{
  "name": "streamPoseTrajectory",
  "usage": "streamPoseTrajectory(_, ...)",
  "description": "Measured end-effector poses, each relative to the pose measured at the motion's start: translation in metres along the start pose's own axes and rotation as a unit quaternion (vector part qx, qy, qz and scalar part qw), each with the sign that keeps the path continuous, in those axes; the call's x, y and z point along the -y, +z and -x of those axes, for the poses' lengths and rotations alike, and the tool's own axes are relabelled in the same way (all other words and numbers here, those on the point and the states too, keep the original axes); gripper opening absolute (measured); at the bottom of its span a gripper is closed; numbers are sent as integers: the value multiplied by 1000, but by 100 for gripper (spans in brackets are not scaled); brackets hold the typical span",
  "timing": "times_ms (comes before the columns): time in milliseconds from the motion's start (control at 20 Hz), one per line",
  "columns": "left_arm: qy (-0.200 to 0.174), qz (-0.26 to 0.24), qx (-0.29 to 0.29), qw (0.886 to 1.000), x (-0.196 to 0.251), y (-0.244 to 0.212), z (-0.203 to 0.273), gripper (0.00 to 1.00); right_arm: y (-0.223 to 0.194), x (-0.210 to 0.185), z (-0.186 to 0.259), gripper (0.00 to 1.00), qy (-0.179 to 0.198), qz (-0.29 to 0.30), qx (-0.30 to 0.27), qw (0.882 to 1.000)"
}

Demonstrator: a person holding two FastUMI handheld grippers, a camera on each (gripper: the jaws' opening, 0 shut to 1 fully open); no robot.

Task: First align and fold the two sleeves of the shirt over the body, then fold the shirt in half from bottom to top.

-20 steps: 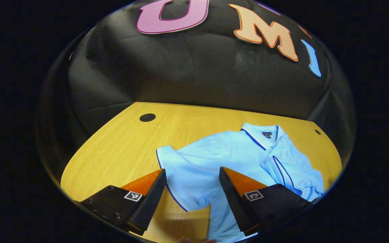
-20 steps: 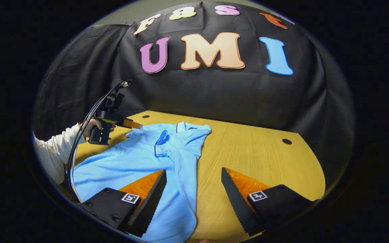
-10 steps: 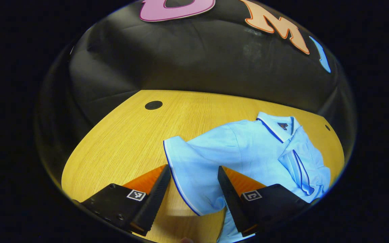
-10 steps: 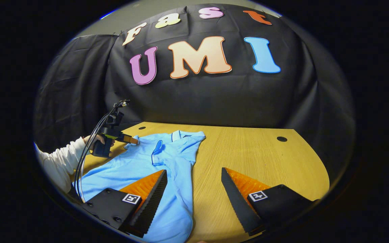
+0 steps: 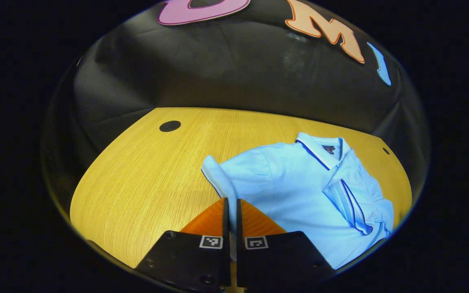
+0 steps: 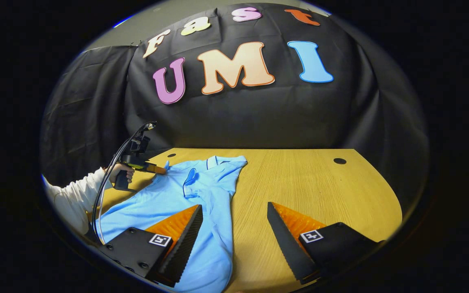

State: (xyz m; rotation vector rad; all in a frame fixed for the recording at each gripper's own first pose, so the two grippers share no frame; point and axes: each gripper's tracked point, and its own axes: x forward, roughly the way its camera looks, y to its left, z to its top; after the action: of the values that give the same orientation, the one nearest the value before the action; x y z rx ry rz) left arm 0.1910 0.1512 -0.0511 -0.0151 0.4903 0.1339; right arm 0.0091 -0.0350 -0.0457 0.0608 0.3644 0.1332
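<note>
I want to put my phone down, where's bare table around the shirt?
Bare table lies between the shirt and the far-right grommet hole. Crowded: the left gripper clamps the sleeve at the shirt's other side.

Light blue polo shirt [image 5: 299, 183] lies on the table, one sleeve [image 5: 352, 195] folded over.

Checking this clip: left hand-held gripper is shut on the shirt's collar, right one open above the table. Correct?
Not the collar. In the left gripper view the left hand-held gripper is shut on the sleeve of the shirt; the right hand-held gripper is open.
</note>
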Motion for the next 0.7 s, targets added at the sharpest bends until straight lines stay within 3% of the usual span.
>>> streamPoseTrajectory(200,-5,21,12,1000,2,2,-1,0,-4,1,0,98,-4,5,-6,1000)
streamPoseTrajectory(450,-21,25,27,999,10,15,9,0,-12,0,1,98,-4,10,-12,1000)
streamPoseTrajectory(700,-60,9,69,996,59,59,39,0,-17,-2,3,99,-3,8,-15,1000)
